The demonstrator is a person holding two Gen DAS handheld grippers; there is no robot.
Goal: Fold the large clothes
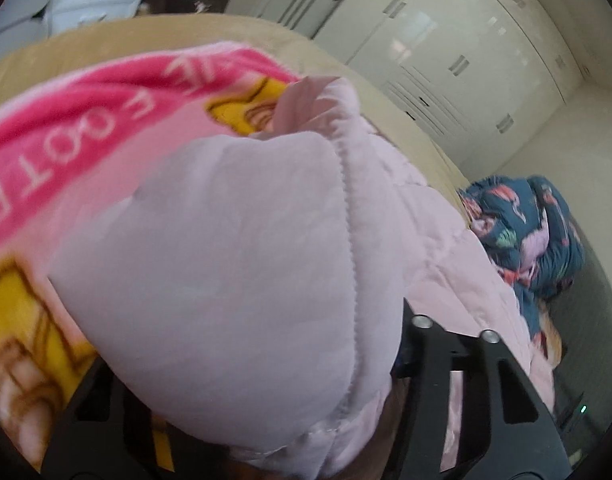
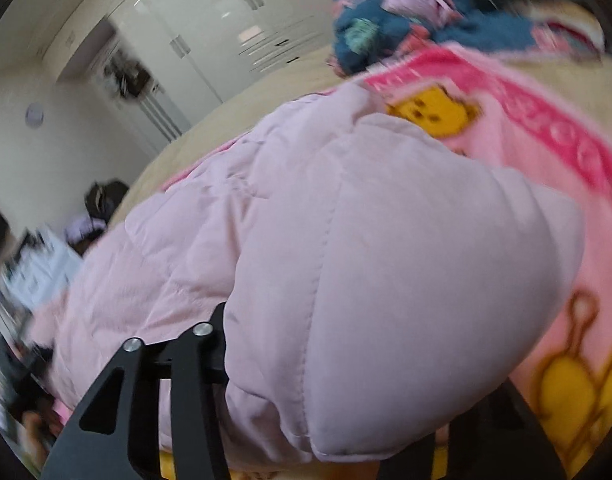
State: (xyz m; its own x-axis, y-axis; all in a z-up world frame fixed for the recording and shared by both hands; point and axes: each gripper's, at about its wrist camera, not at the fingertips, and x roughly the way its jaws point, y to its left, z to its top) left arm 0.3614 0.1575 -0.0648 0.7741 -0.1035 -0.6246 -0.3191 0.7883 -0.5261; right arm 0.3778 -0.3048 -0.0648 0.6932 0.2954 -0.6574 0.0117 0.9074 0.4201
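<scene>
Nearest each lens, one pale pink quilted jacket (image 1: 233, 264) bulges between black tongs. In the left wrist view the left tongs (image 1: 265, 412) show one arm on each side of a padded fold with a stitched edge; the fabric fills the gap between them and hides the tips, so they stand closed on the jacket. In the right wrist view the right tongs (image 2: 326, 440) likewise flank a puffed panel, their tips buried under it, gripping it in the same way.

The jacket's long axis cannot be told in the left view, where the held fold blocks most of it. The right view shows what the left does not: the quilted body running away from the tongs toward the upper left.

Beneath the jacket lies one pink blanket (image 1: 77, 128) with yellow cartoon figures and a deep pink lettered band, spread on a beige bed (image 1: 145, 36).

Farther off, one dark blue patterned garment (image 1: 530, 232) is heaped at the bed's edge; it appears in both views. Beyond stand glossy white wardrobe doors (image 1: 466, 40). Only the right view, blurred, shows a round wall fitting (image 2: 34, 115).
</scene>
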